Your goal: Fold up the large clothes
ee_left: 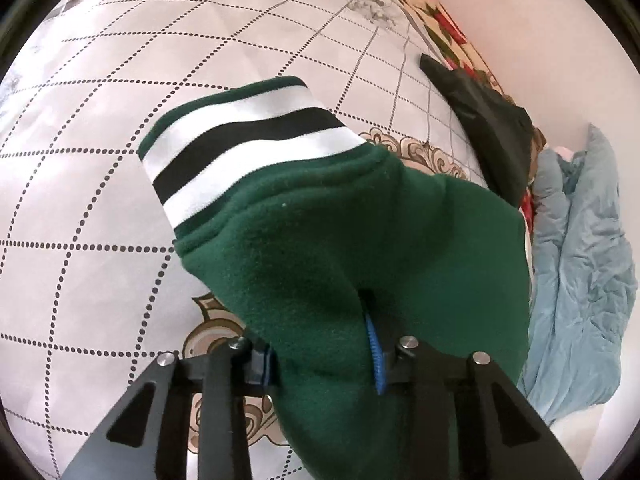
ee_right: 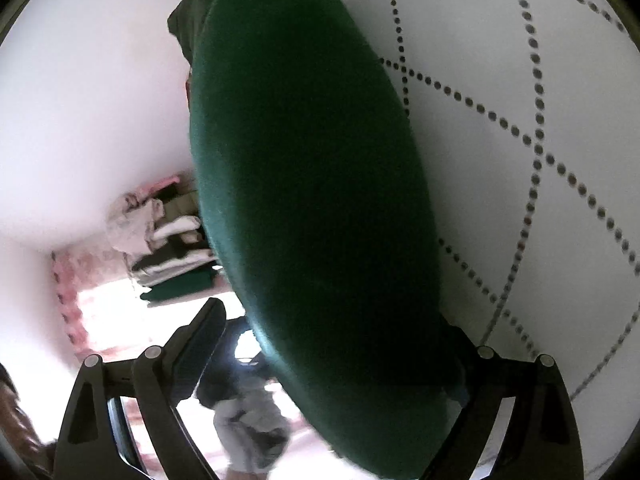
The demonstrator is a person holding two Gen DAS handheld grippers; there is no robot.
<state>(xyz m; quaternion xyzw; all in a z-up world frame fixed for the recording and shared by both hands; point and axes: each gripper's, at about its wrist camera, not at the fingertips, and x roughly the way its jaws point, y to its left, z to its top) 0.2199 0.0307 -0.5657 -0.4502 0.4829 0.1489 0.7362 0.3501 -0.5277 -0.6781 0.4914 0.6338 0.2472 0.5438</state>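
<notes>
Green fleece fills the space between my left claw's (ee_left: 320, 356) fingers; I have it clamped on the green garment (ee_left: 320, 240), whose black-and-white striped cuff (ee_left: 248, 148) hangs ahead and to the left, over the dotted-grid bedsheet (ee_left: 80, 200). A blue cloth (ee_left: 580, 260) lies off to the right. My right claw (ee_right: 340, 360) is closed on the same garment, which stretches straight ahead.
</notes>
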